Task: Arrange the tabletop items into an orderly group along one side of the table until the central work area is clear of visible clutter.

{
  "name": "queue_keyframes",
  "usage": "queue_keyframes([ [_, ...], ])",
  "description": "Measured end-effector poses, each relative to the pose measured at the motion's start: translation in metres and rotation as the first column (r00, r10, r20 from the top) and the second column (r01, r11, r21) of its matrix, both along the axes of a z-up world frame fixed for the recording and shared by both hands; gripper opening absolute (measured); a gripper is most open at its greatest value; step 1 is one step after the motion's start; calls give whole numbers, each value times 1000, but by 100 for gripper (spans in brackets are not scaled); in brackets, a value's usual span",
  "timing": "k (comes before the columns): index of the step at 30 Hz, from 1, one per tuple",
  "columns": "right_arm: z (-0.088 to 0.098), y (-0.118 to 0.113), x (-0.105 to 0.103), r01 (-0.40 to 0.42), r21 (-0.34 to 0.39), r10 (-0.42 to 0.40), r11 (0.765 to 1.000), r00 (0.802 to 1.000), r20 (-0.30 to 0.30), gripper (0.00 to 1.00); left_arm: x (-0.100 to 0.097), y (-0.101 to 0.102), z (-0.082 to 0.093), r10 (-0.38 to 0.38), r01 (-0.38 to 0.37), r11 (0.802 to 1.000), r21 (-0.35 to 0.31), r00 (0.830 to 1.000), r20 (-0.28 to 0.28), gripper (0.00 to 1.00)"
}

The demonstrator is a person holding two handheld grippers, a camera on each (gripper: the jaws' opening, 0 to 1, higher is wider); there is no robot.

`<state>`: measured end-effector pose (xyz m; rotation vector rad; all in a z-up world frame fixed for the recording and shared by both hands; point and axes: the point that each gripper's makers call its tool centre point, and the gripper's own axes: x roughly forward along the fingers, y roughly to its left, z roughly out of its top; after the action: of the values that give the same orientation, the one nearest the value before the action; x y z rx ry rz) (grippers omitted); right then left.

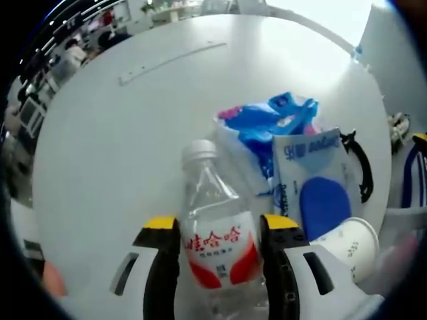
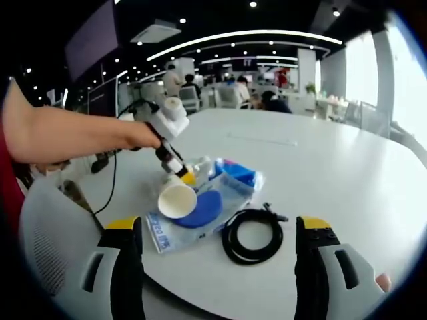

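A clear water bottle point(image 1: 217, 243) with a white cap and a red label stands between the yellow-tipped jaws of my left gripper point(image 1: 221, 223), which is shut on it. Just right of it lie a blue-and-white plastic bag point(image 1: 267, 127), a white packet with a blue oval point(image 1: 317, 183), a paper cup point(image 1: 350, 245) and a black cable point(image 1: 361, 167). In the right gripper view a person's arm holds the left gripper point(image 2: 187, 175) over the same pile: cup point(image 2: 177, 200), packet point(image 2: 200, 217), bag point(image 2: 235, 172), coiled cable point(image 2: 252, 233). My right gripper point(image 2: 219, 230) hangs open above the table's near edge.
The white round table point(image 2: 347, 173) is bare beyond the pile; a thin strip point(image 1: 170, 63) lies on its far part. A grey chair back point(image 2: 47, 247) stands close at the near left. Office desks and seated people point(image 2: 270, 101) fill the background.
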<state>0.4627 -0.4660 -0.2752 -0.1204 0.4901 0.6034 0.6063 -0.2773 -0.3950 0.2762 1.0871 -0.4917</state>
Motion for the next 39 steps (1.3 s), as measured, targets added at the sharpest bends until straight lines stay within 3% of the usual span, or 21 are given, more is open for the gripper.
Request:
queue_keyframes([
  [15,0,-1,0,1,-1,-1,1000,1000,0,95,-1,2,0,10,-10,1000,0,1000,-7,43],
  [39,0,1,-1,-3,-6,3,1000,1000,-1,95,5,11,7,22,-22,1000,-13,999,43,39],
])
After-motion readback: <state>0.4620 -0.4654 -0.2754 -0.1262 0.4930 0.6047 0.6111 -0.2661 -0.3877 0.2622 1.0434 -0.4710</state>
